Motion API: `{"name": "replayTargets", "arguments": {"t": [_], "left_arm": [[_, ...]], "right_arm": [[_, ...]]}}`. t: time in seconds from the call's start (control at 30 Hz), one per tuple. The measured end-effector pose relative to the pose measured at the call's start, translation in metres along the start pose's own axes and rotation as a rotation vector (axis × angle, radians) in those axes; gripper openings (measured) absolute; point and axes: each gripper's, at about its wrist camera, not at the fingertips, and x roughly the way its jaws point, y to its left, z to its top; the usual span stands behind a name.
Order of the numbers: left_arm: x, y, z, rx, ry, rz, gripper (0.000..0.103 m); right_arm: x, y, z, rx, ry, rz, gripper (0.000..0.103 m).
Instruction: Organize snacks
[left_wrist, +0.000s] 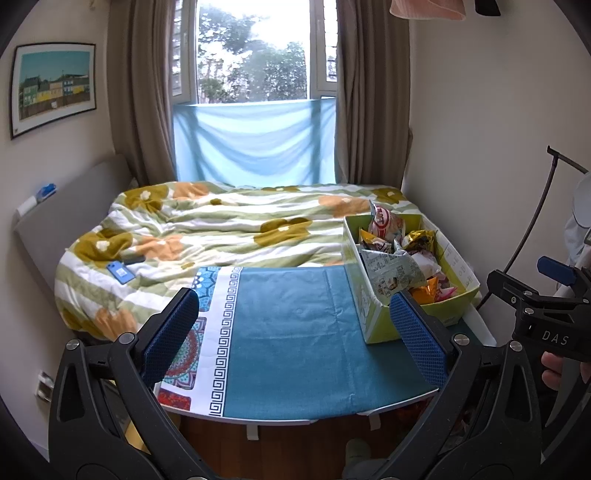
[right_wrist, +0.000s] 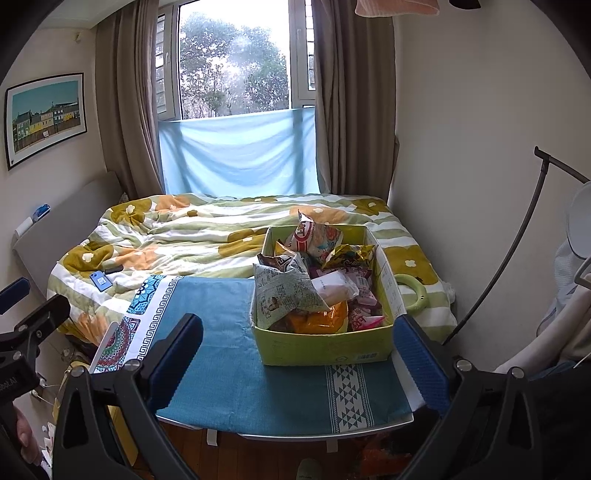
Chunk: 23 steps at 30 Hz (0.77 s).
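A green cardboard box (right_wrist: 325, 345) full of snack packets stands on the right part of a small table covered with a teal cloth (right_wrist: 229, 369). It also shows in the left wrist view (left_wrist: 376, 317) at the right. On top lie a newsprint-patterned packet (right_wrist: 284, 291), a red and white bag (right_wrist: 314, 236), a gold packet (right_wrist: 347, 254) and an orange packet (right_wrist: 325, 317). My left gripper (left_wrist: 293, 325) is open and empty above the table's front. My right gripper (right_wrist: 299, 354) is open and empty, just in front of the box. The right gripper's body shows in the left wrist view (left_wrist: 543, 321).
A bed with a flowered quilt (right_wrist: 207, 232) lies behind the table. A blue phone (right_wrist: 99, 280) rests on the quilt at the left. A green ring (right_wrist: 413, 291) lies on the bed to the right of the box. A window and curtains are behind.
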Motion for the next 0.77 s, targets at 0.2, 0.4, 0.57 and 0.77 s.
{"name": "replayTargets", "arguments": {"t": [0.2, 0.4, 0.57, 0.77], "left_arm": [[0.001, 0.004, 0.000, -0.002, 0.002, 0.014, 0.103], [-0.002, 0.009, 0.003, -0.023, -0.009, -0.005, 0.103], [-0.001, 0.011, 0.004, -0.016, -0.006, 0.010, 0.103], [0.000, 0.010, 0.004, -0.015, -0.017, 0.012, 0.103]], "right_arm": [[0.006, 0.002, 0.002, -0.005, 0.006, 0.005, 0.102], [0.006, 0.003, 0.003, -0.004, 0.005, 0.007, 0.102], [0.007, 0.002, 0.003, -0.004, 0.006, 0.008, 0.102], [0.009, 0.004, 0.004, -0.005, 0.005, 0.011, 0.102]]}}
